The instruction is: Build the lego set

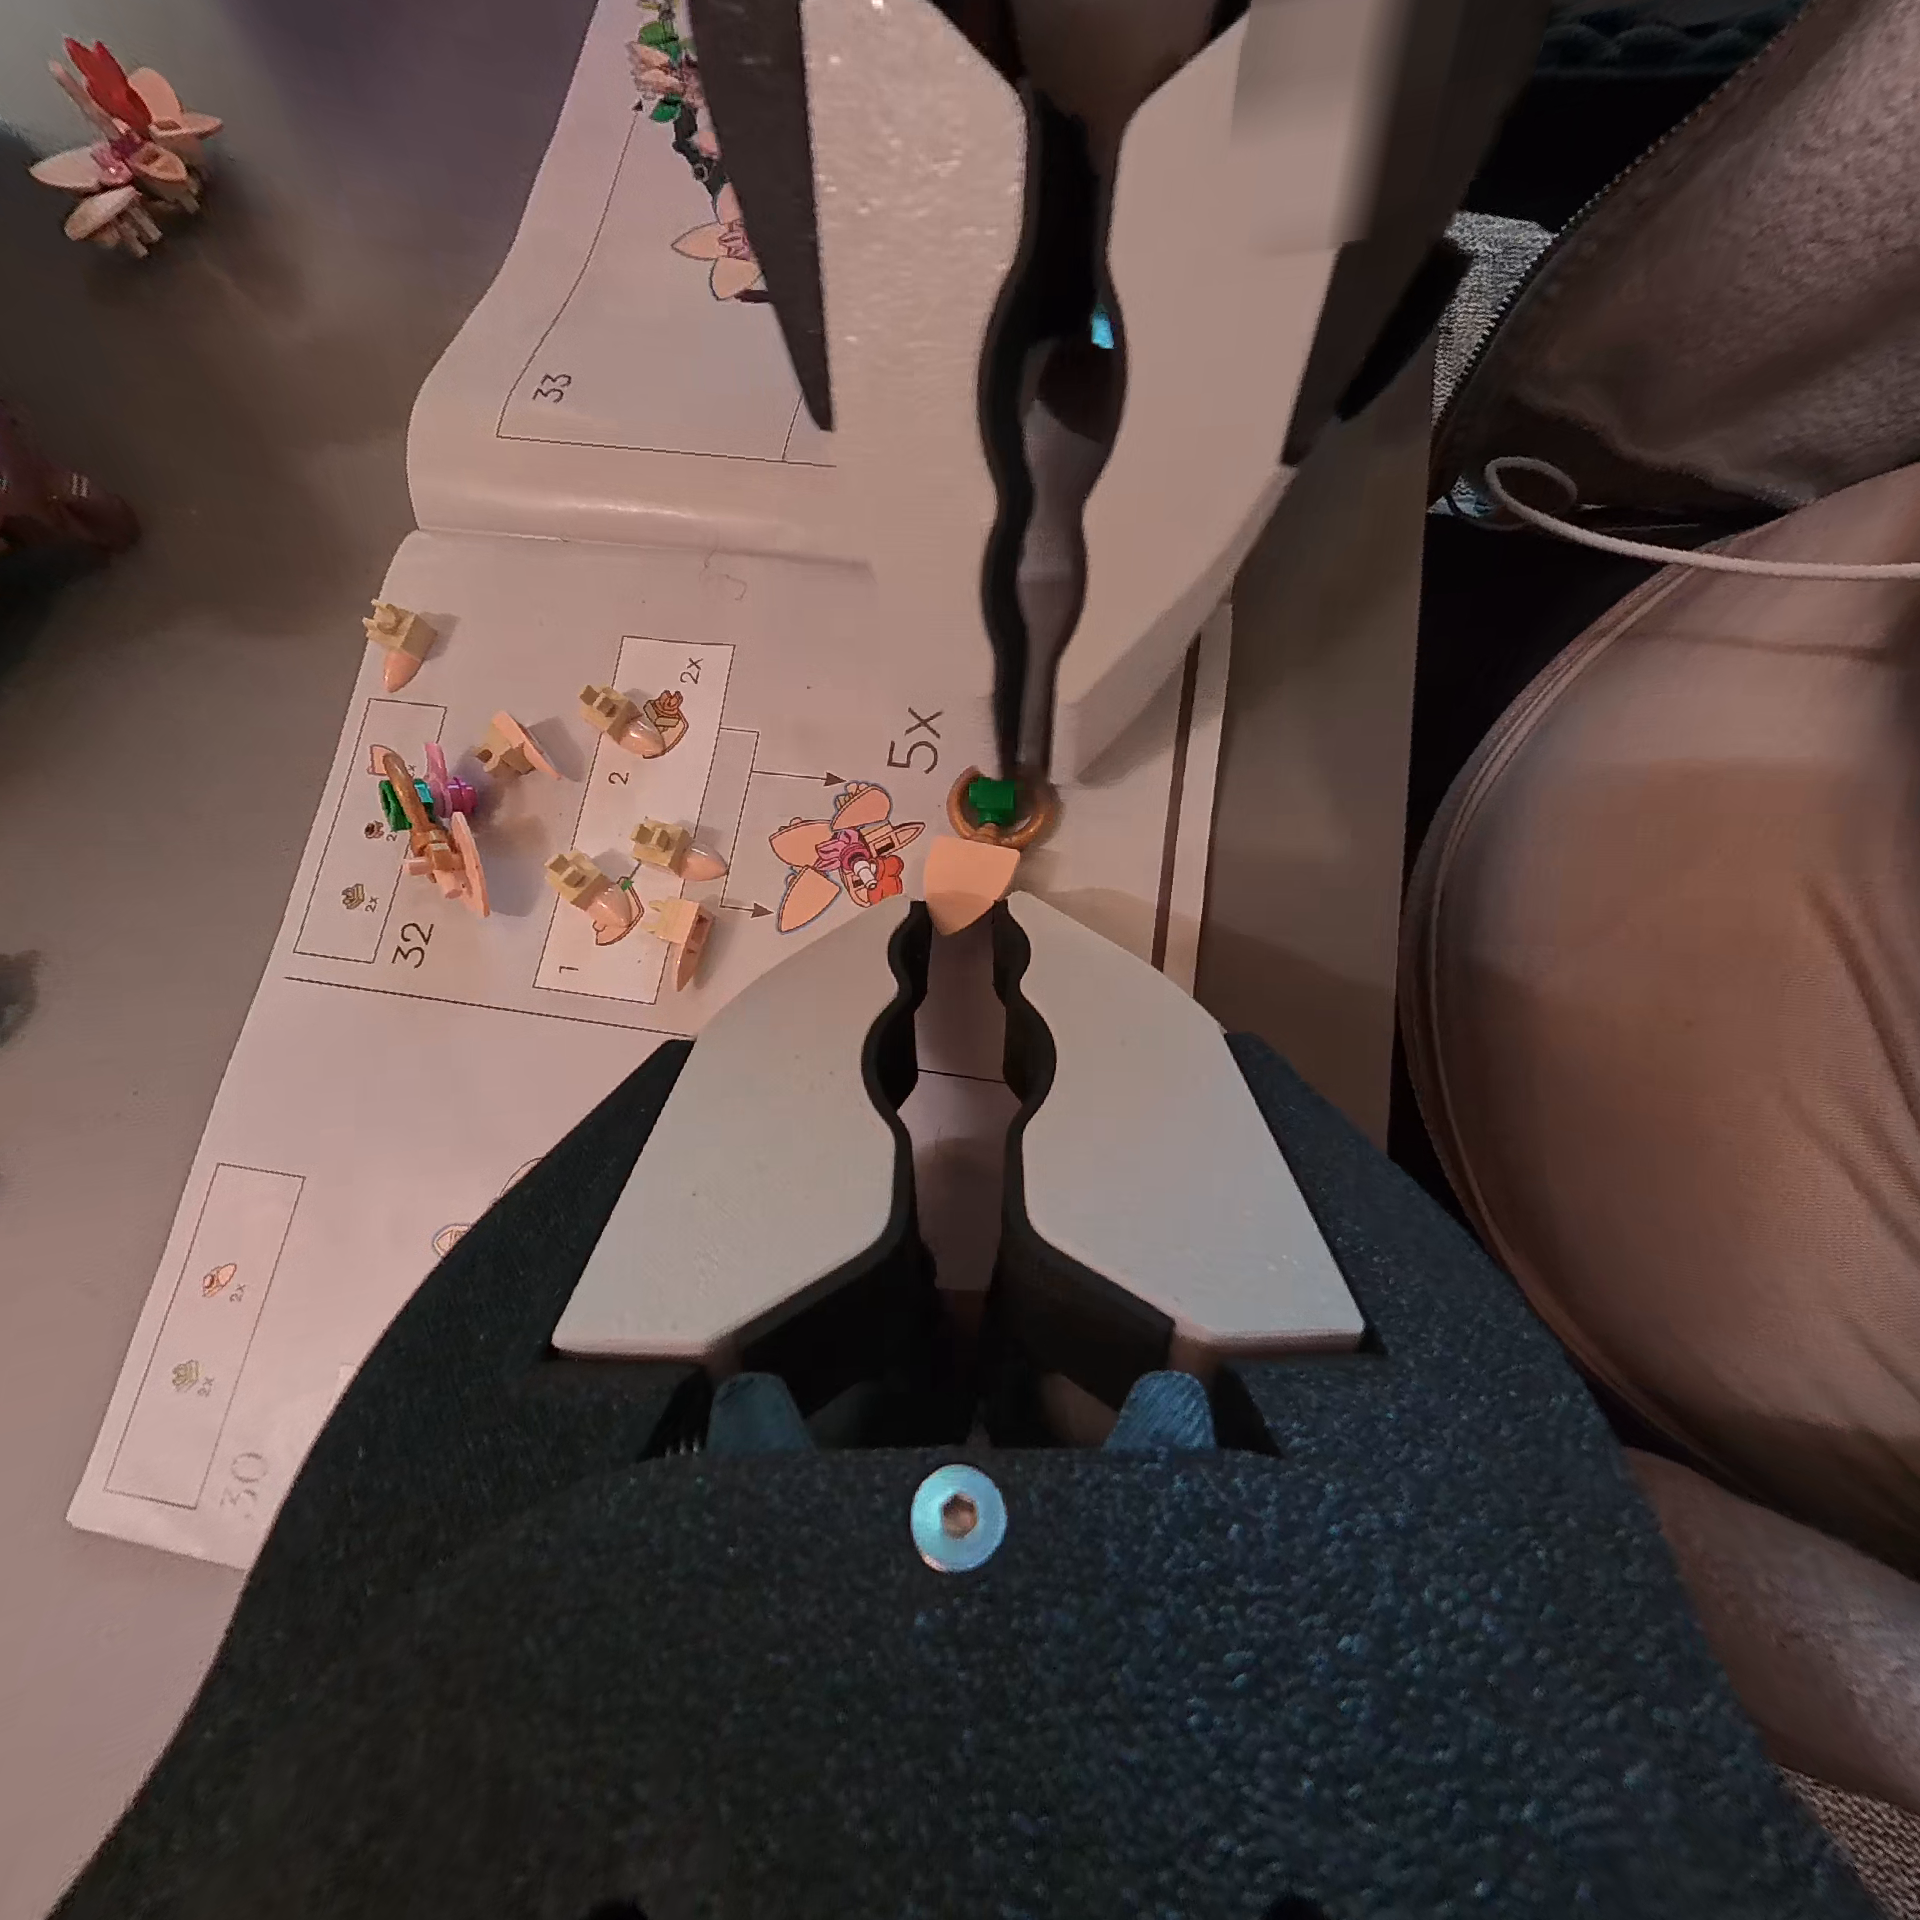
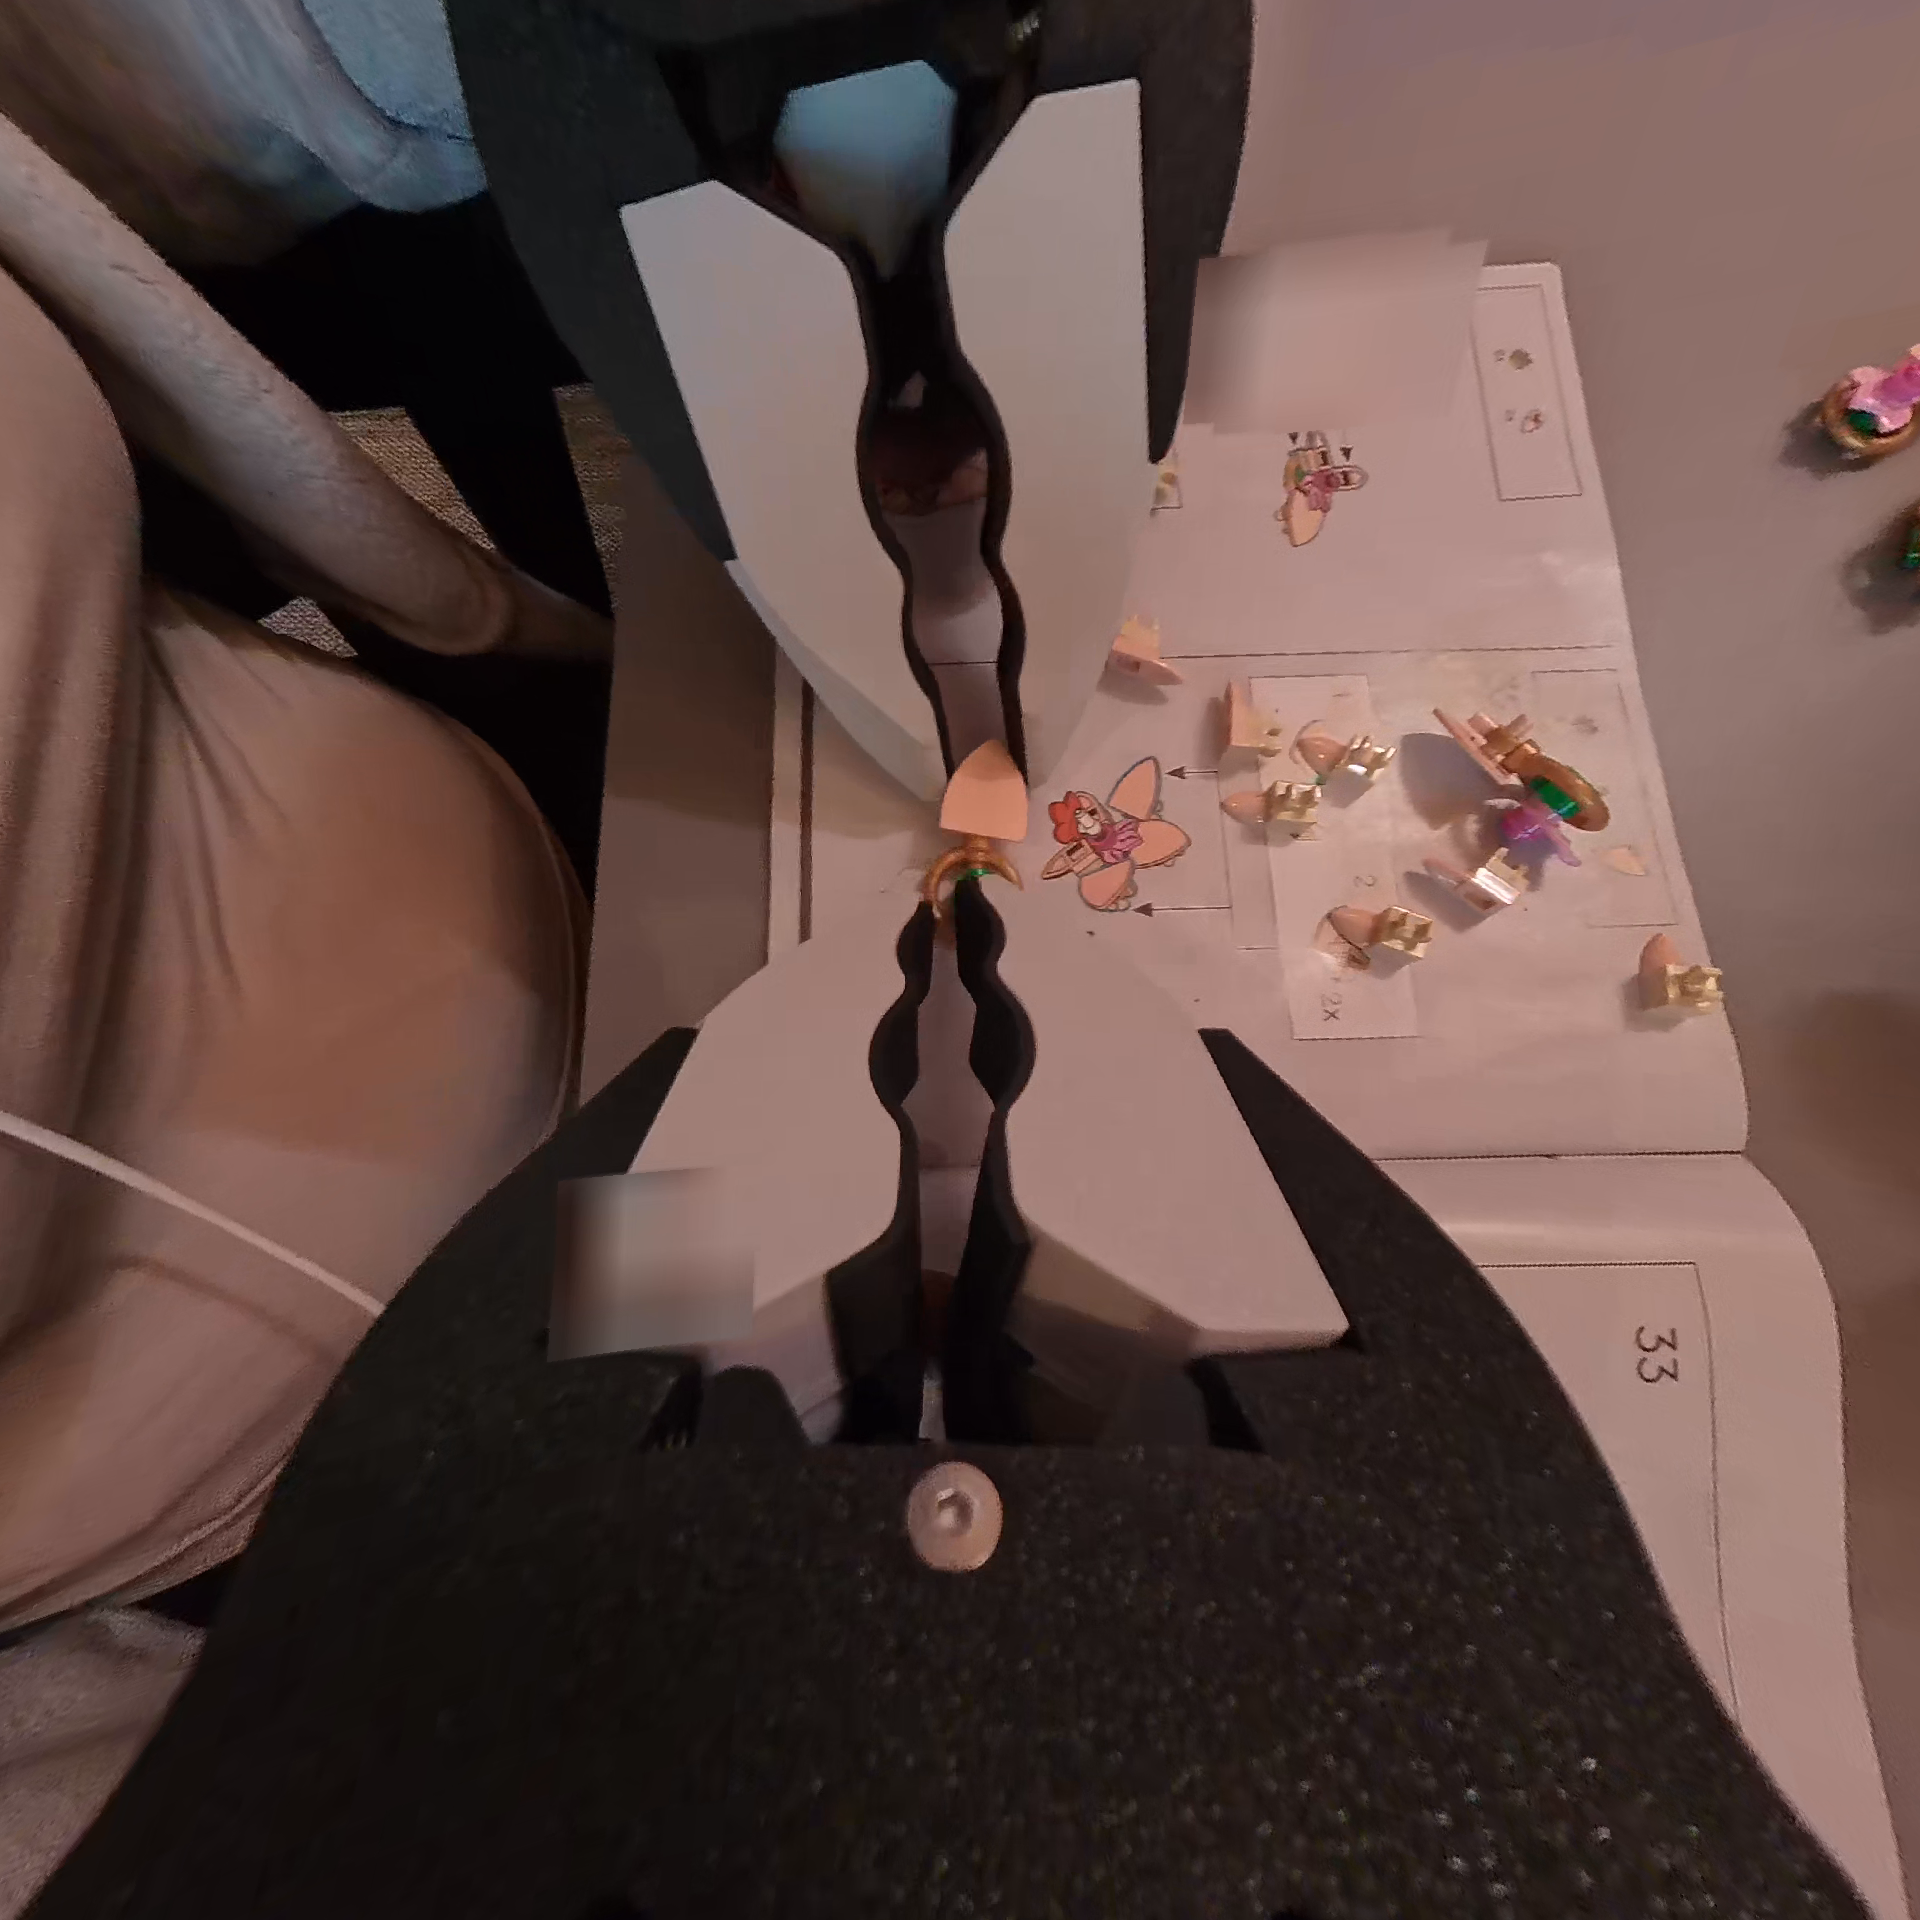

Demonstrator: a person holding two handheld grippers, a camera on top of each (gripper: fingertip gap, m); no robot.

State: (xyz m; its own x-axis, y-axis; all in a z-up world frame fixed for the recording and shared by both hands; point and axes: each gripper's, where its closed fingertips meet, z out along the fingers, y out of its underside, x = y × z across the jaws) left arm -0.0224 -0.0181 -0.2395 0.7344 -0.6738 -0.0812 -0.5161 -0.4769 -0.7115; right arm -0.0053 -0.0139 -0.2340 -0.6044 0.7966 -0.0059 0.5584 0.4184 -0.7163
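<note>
My left gripper [image 1: 956, 920] is shut on a peach petal piece [image 1: 966, 881], held just above the open instruction booklet [image 1: 436, 1122]. My right gripper [image 1: 1023, 764] comes in from the top and is shut on a gold ring piece [image 1: 1000, 808] with a green stud in it. The ring touches the petal's top edge. In the right wrist view, my right gripper [image 2: 943, 920] grips the gold ring [image 2: 961, 875], and my left gripper [image 2: 982, 748] holds the petal [image 2: 985, 798] right above it.
Several loose tan-and-peach petal pieces [image 1: 623, 831] and a part-built flower [image 1: 436, 831] lie on the booklet page. A finished flower [image 1: 125, 145] sits far left on the table. Two small ring assemblies [image 2: 1870, 410] lie off the booklet. A person's beige clothing [image 1: 1662, 935] is close by. Both grippers' tips are close together, under 4 cm apart.
</note>
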